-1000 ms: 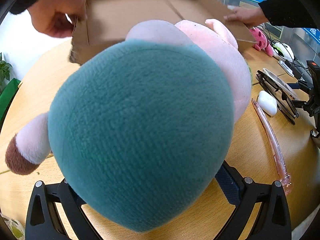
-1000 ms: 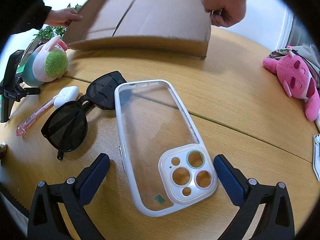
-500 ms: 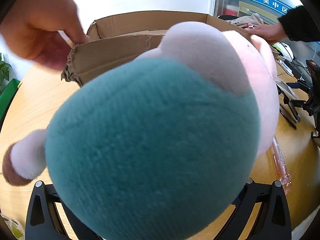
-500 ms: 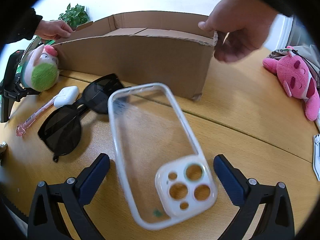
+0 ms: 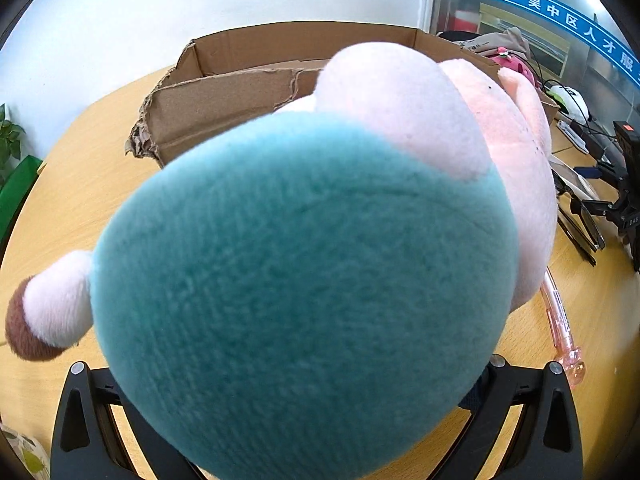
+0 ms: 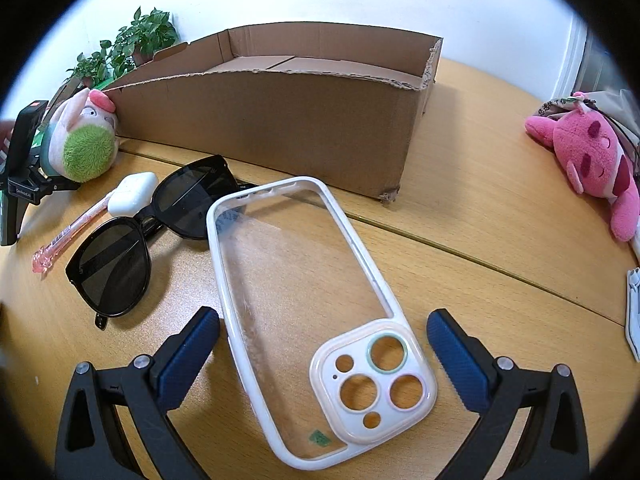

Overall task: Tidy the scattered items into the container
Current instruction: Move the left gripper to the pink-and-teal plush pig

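A teal and pink plush toy (image 5: 308, 272) fills the left wrist view; my left gripper (image 5: 304, 408) is shut on it, fingertips hidden behind it. In the right wrist view the same plush (image 6: 82, 136) sits at the far left beside the cardboard box (image 6: 280, 128). My right gripper (image 6: 324, 344) is open, its blue pads either side of a clear white-rimmed phone case (image 6: 304, 320) lying on the table. Black sunglasses (image 6: 152, 228), a white earbud case (image 6: 132, 194) and a pink pen (image 6: 68, 234) lie to the left of it.
The open cardboard box (image 5: 256, 92) stands on the wooden table (image 6: 480, 220) behind the items. A pink plush (image 6: 592, 160) lies at the right edge. A potted plant (image 6: 132, 44) stands behind the box. The pink pen (image 5: 560, 328) lies right of the plush.
The box has been set upright on the table and the hands that held it have withdrawn. The phone case shifted slightly between the right fingers. The left gripper still holds the plush.
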Demonstrator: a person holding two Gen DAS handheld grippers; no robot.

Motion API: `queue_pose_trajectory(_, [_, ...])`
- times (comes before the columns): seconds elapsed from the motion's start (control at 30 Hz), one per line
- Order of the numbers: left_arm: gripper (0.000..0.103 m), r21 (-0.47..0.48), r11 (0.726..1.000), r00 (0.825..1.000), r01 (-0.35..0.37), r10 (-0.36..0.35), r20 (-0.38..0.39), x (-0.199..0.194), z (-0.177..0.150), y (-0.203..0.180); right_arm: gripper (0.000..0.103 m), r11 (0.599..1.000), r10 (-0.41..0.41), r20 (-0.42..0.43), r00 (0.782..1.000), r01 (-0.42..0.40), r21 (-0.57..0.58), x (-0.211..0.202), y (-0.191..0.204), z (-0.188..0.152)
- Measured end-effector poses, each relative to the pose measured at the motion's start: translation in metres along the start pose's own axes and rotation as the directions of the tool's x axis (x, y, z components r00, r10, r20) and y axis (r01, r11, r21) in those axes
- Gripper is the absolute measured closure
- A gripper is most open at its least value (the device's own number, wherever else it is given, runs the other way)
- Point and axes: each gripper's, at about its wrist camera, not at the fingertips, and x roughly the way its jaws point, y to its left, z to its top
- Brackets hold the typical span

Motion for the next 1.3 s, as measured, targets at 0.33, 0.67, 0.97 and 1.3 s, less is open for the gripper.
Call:
queue_pose_trajectory(0.33, [0.000, -0.149, 0.983, 0.994, -0.110, 0.111, -0.005, -0.008, -0.012, -0.007, 0.000, 0.990, -0.068, -0.112, 0.991, 0.081, 0.111, -0.003, 0.012, 0.000])
queue_pose_trajectory(0.67, [0.000, -0.378, 0.883, 0.958, -0.279, 0.282, -0.047, -0.026, -0.039, -0.022, 0.000, 0.981, -0.075, -0.391, 0.917, 0.139, 0.137, -0.031, 0.027, -0.010])
queue_pose_trajectory(0.97, [0.000, -0.304, 0.929, 0.975, -0.210, 0.176, -0.137, -0.046, -0.058, -0.014, 0.000, 0.964, -0.056, -0.250, 0.967, 0.117, 0.237, -0.112, 0.059, 0.050])
queue_pose_trajectory(1.3, [0.000, -0.340, 0.934, 0.989, -0.111, 0.138, 0.058, -0.179, 0.007, -0.014, 0.000, 0.972, -0.051, -0.240, 0.970, 0.104, 0.213, -0.171, 0.120, 0.107])
